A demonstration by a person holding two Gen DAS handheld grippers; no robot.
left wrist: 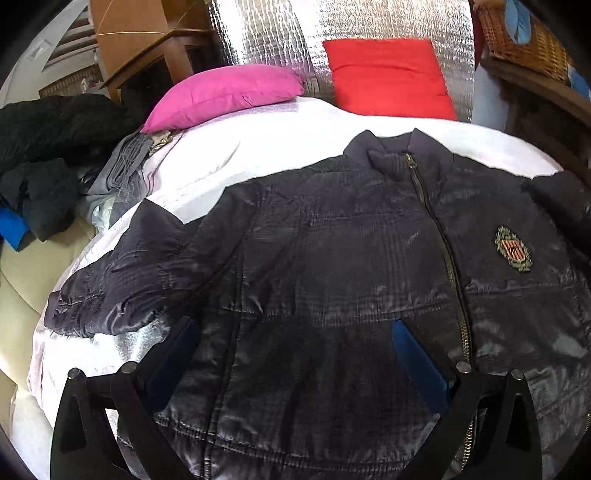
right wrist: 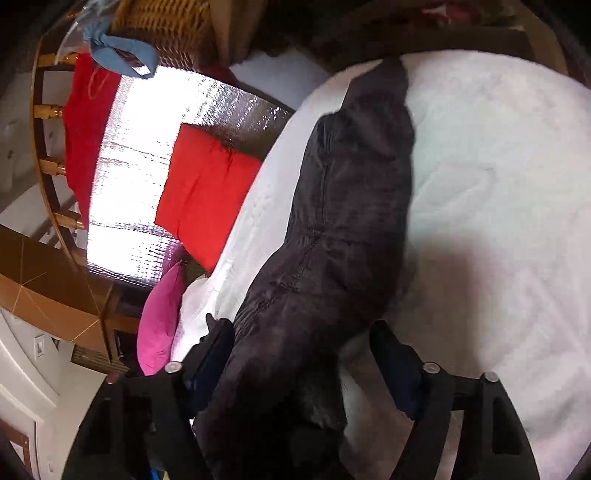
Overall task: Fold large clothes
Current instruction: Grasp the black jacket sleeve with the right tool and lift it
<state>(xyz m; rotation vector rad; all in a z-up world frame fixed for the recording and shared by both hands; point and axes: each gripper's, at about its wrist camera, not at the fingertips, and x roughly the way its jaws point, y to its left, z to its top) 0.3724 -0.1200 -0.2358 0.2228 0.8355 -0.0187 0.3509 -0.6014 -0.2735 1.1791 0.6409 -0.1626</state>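
A dark navy quilted jacket (left wrist: 332,258) lies front up on the white bed (left wrist: 258,147), zipped, with a crest badge (left wrist: 514,250) on the chest. Its left sleeve (left wrist: 122,273) lies spread toward the bed's left edge. My left gripper (left wrist: 295,343) is open and hovers over the jacket's lower front. In the right wrist view the other sleeve (right wrist: 351,206) stretches across the white bed (right wrist: 498,184). My right gripper (right wrist: 299,350) is open, with the sleeve's near part between its fingers.
A pink pillow (left wrist: 225,92) and a red pillow (left wrist: 388,77) lie at the head against silver foil (left wrist: 266,33). A pile of dark clothes (left wrist: 48,158) sits left of the bed. A wicker basket (left wrist: 524,37) stands on a wooden shelf at the right.
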